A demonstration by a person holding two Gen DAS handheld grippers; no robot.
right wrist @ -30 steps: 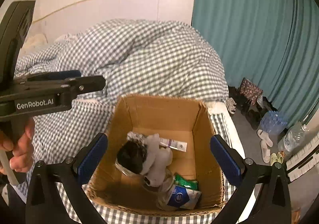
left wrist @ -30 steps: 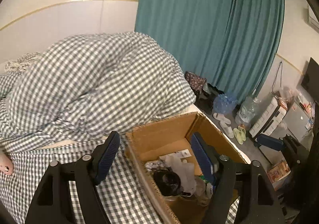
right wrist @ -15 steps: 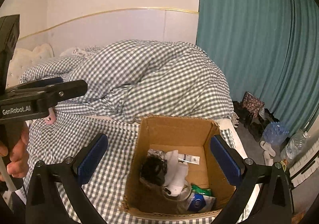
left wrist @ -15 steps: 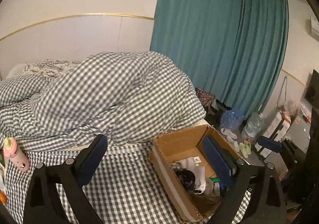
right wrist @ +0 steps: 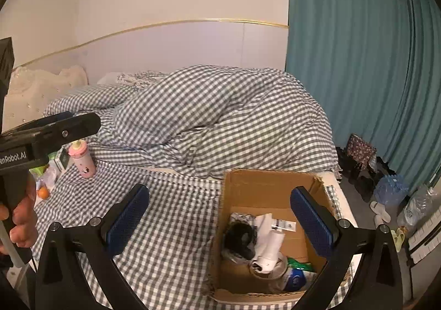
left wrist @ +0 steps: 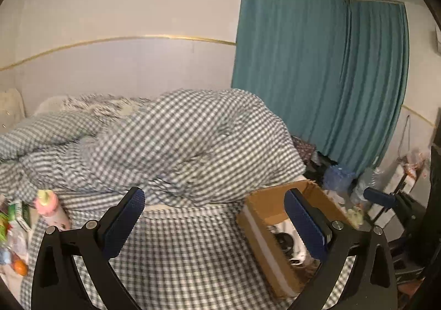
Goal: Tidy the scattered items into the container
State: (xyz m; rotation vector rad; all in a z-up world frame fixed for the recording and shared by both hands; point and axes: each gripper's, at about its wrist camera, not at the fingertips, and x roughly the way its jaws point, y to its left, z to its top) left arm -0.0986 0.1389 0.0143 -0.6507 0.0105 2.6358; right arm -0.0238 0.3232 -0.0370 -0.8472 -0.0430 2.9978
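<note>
One cardboard box (right wrist: 271, 194) sits on the checked sheet, and inside it show one black bundle (right wrist: 239, 237), one white item (right wrist: 268, 244), one green packet (right wrist: 299, 261) and one blue-and-white pack (right wrist: 295, 279) (more may lie hidden beneath). Outside the box stand one pink bottle (right wrist: 82, 159) and one orange fruit (right wrist: 42, 193). Two grippers appear: the left gripper (left wrist: 217, 220) and the right gripper (right wrist: 220, 216).

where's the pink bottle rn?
Pink bottle stands upright on the checked sheet at the left in both wrist views, beside the leftover clutter, well apart from the box.
</note>
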